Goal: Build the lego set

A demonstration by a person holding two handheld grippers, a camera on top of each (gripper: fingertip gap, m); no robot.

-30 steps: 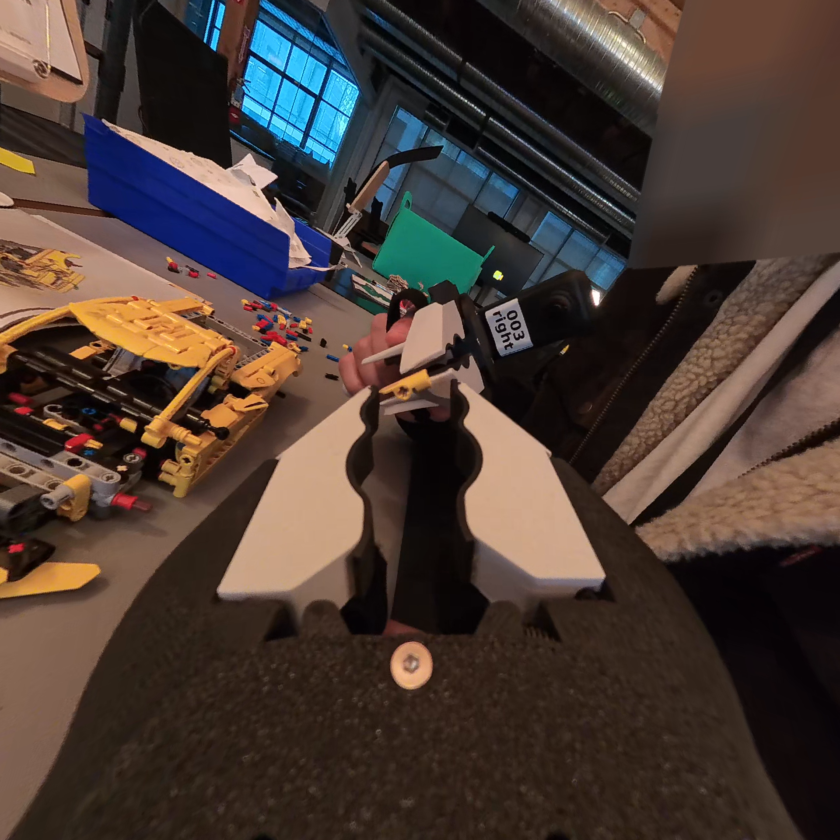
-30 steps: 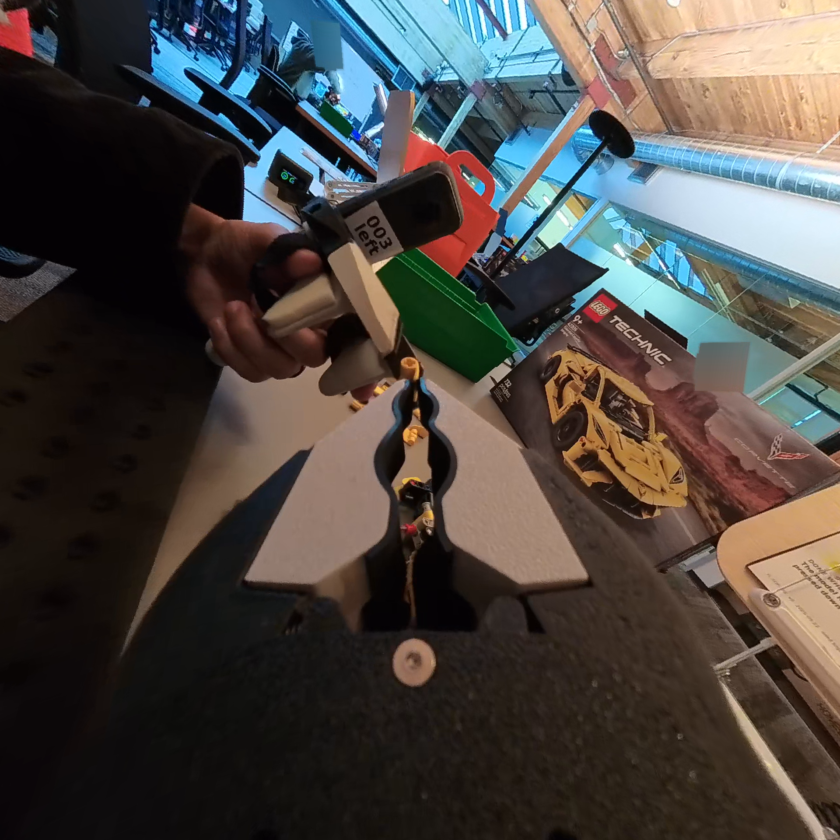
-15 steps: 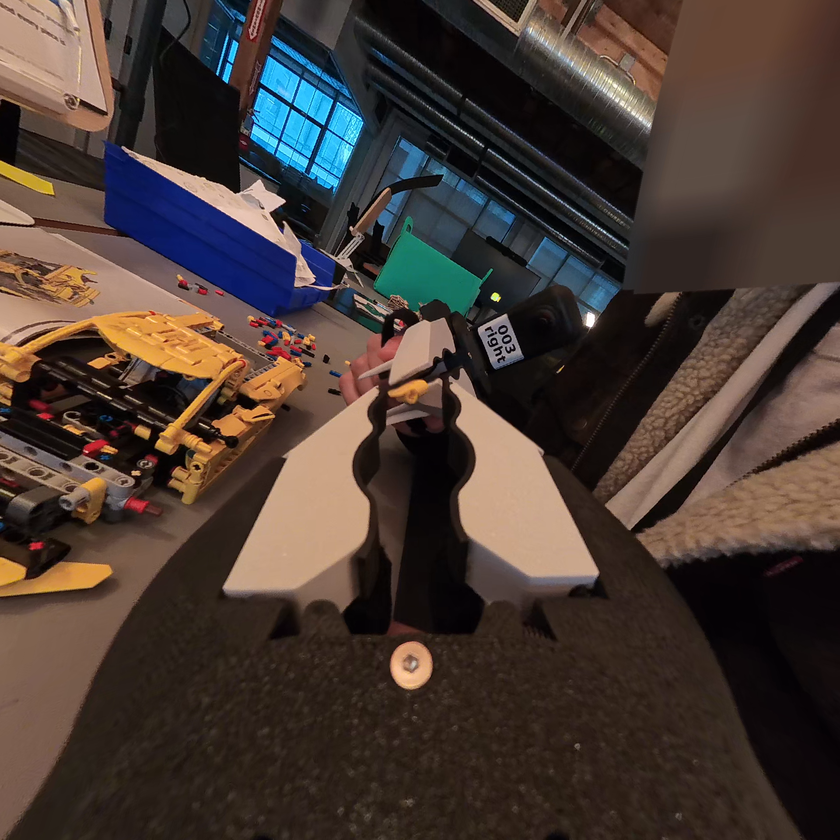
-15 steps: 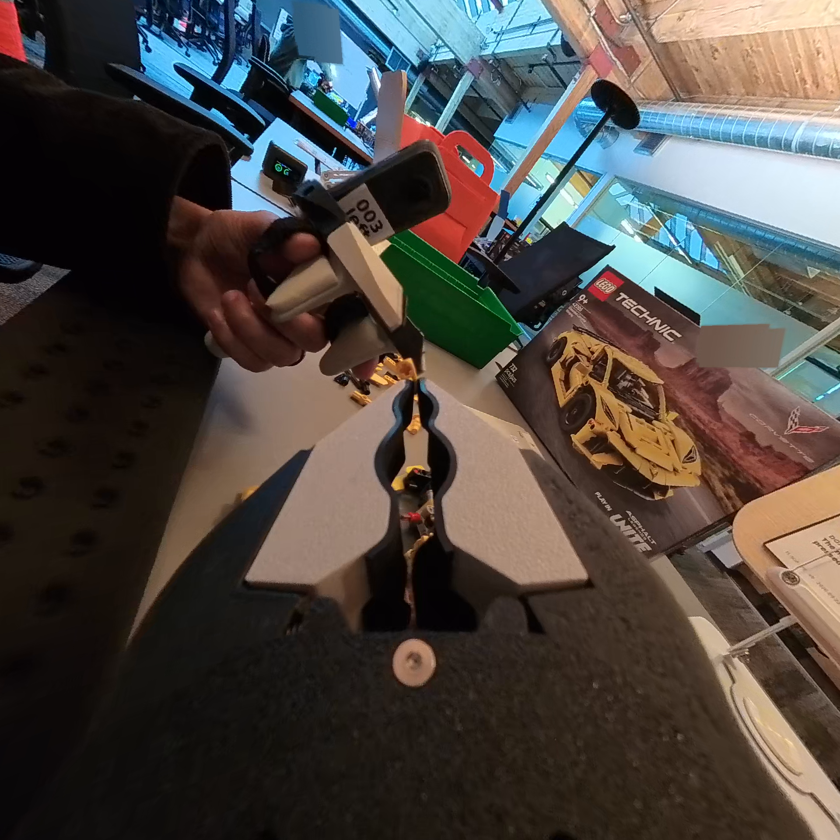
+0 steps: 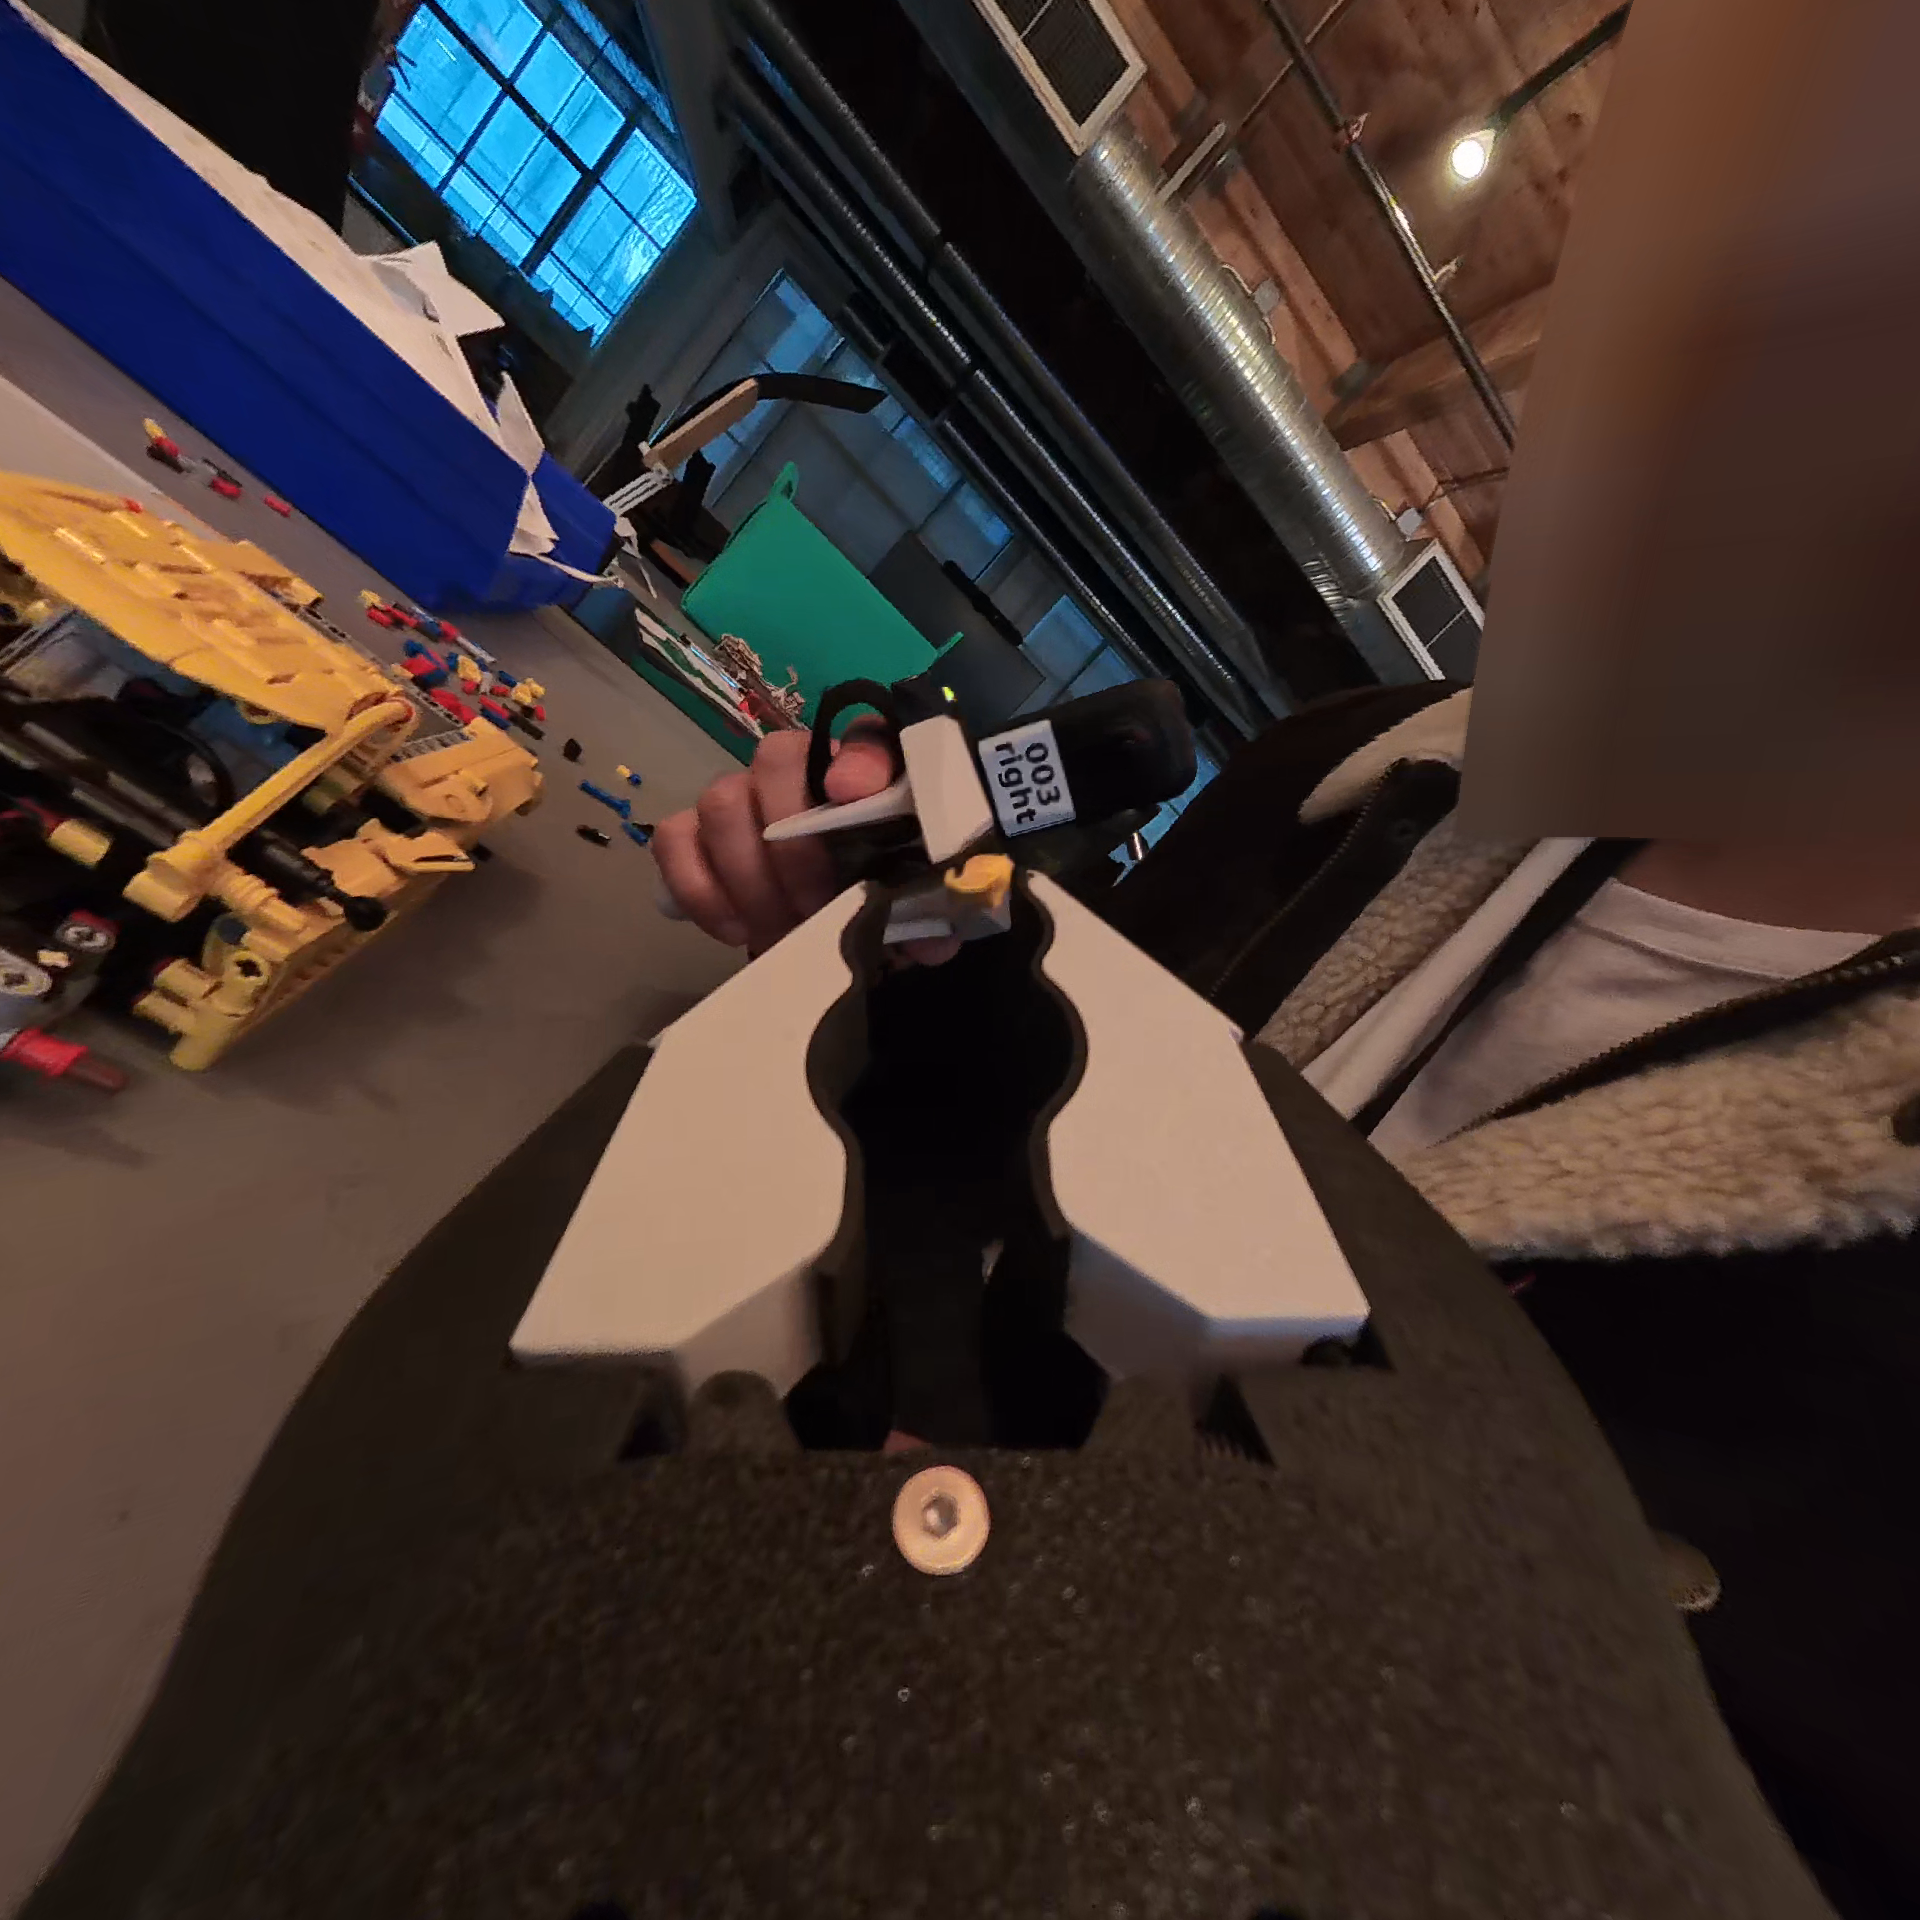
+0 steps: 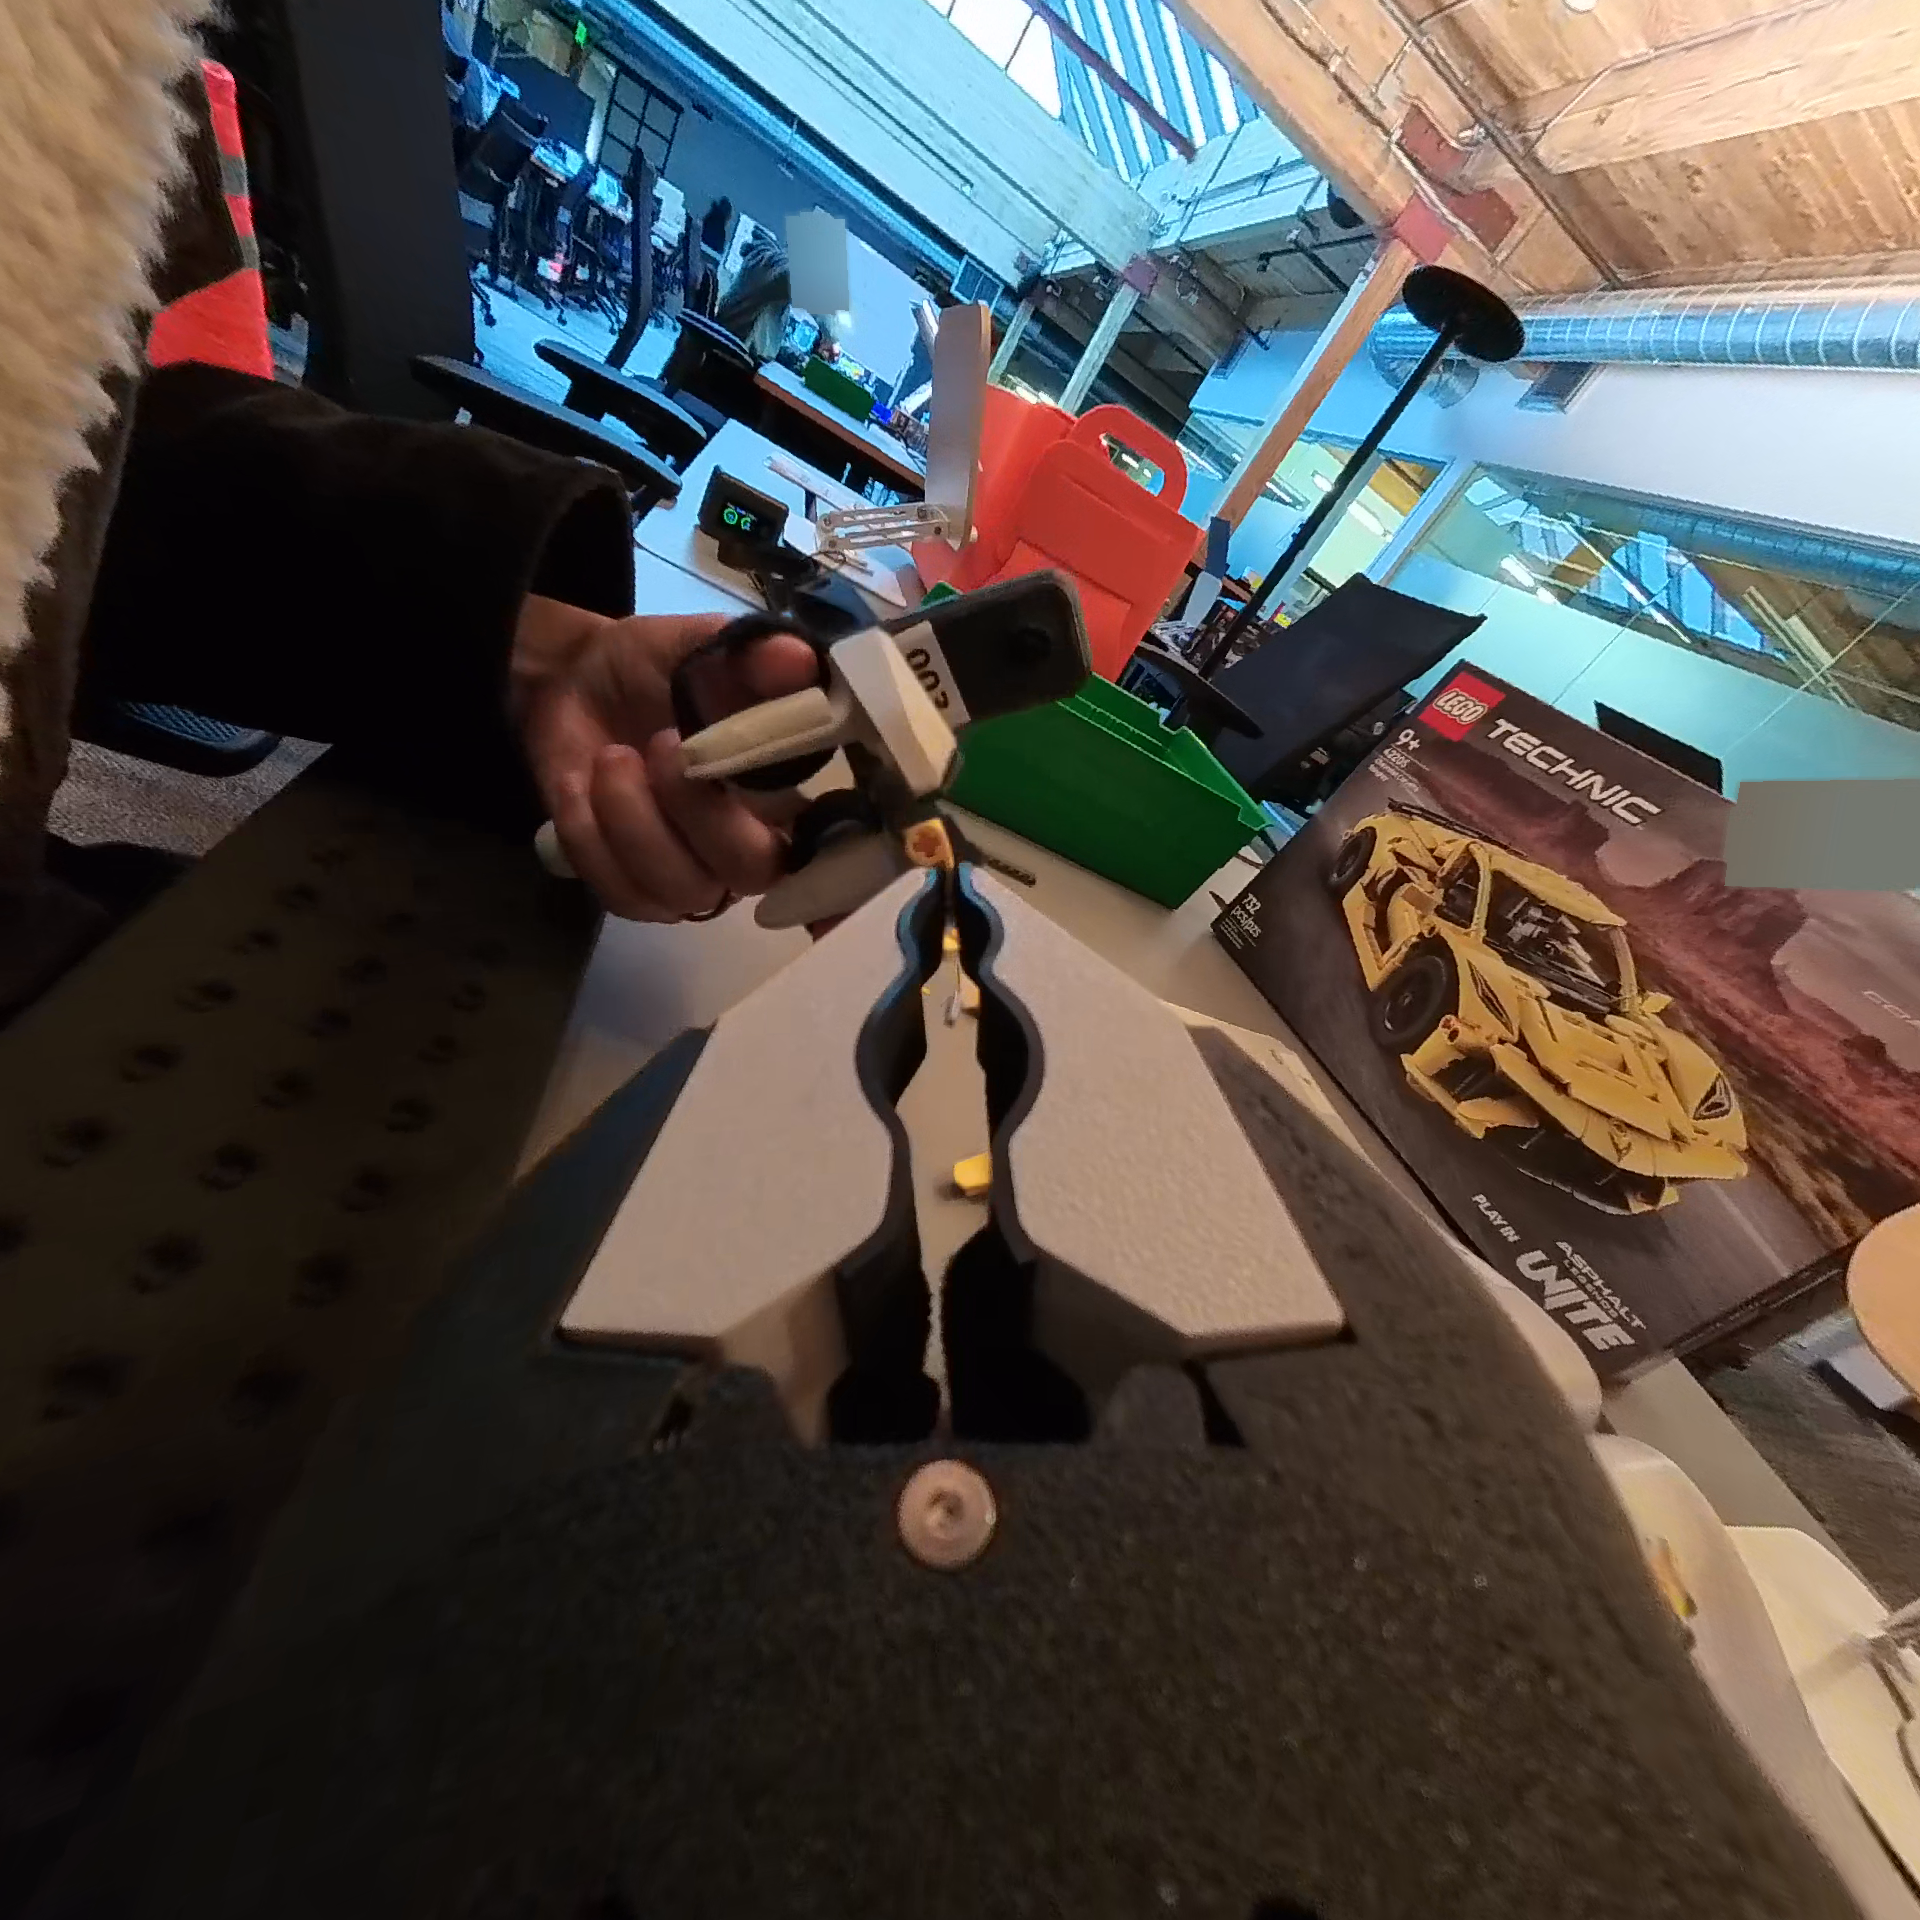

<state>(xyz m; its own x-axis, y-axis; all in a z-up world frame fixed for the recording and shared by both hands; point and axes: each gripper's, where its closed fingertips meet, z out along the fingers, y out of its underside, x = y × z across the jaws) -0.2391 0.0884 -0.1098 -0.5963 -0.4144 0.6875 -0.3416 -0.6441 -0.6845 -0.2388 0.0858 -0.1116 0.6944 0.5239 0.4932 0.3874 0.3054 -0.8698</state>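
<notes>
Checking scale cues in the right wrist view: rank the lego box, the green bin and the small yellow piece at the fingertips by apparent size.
Largest to smallest:
1. lego box
2. green bin, though it sits farther off, so true size is unsure
3. small yellow piece

Grey table (image 5: 260, 1195), yellow lego car (image 5: 239, 717), loose bricks (image 5: 468, 675), blue bin (image 5: 208, 312)
</notes>
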